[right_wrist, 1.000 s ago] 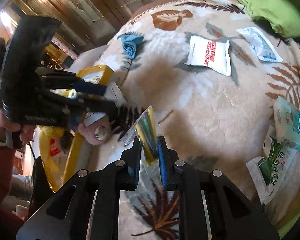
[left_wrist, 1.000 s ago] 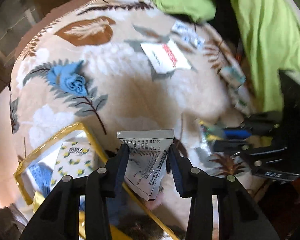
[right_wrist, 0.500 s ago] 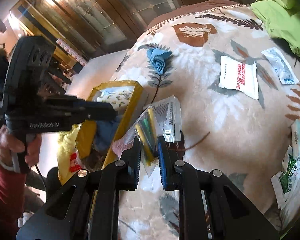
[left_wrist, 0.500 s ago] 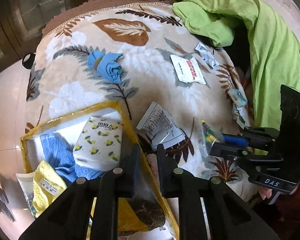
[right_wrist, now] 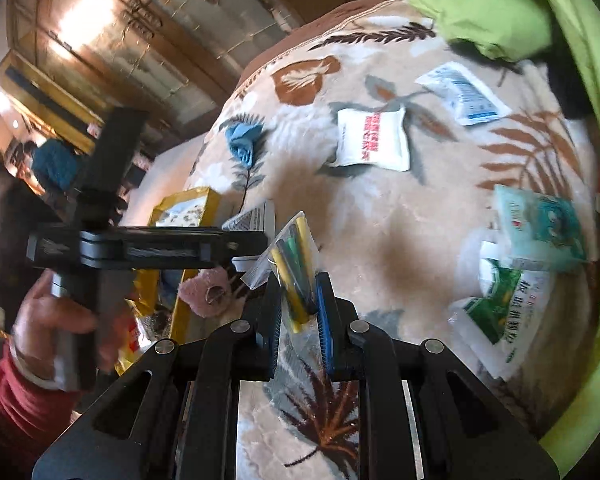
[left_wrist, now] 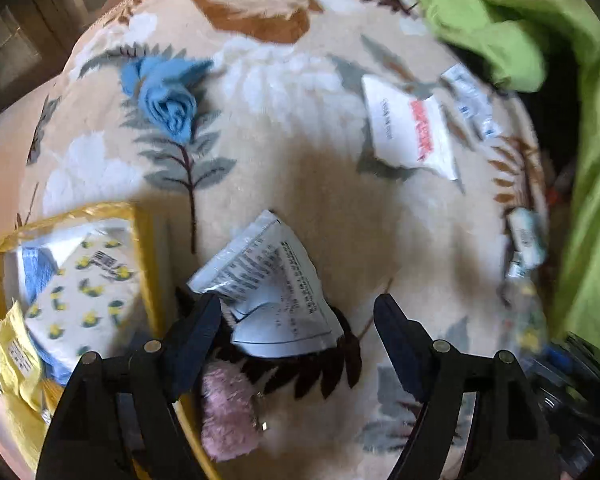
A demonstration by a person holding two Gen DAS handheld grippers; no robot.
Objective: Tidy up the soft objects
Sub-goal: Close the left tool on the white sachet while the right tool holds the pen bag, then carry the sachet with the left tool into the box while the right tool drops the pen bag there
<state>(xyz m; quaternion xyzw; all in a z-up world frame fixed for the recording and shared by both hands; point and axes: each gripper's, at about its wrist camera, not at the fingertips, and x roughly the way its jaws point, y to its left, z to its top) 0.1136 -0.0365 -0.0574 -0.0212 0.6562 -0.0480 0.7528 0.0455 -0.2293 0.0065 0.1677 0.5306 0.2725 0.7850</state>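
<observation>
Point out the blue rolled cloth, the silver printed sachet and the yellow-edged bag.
Blue cloth [left_wrist: 168, 100], left wrist view, rolled centre.
Silver sachet [left_wrist: 268, 280], left wrist view, printed face.
Yellow-edged bag [left_wrist: 144, 248], left wrist view, right rim.

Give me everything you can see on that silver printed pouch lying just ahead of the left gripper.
The silver pouch is a flat foil-like sachet, grey-white with dense black print too blurred to read. It lies crumpled and skewed on the leaf-patterned blanket, one corner raised, beside the yellow-rimmed bag and apart from it. The left gripper hovers over it, jaws just opened wide; the pouch sits partly between them, its lower left edge by one finger, not pinched.
</observation>
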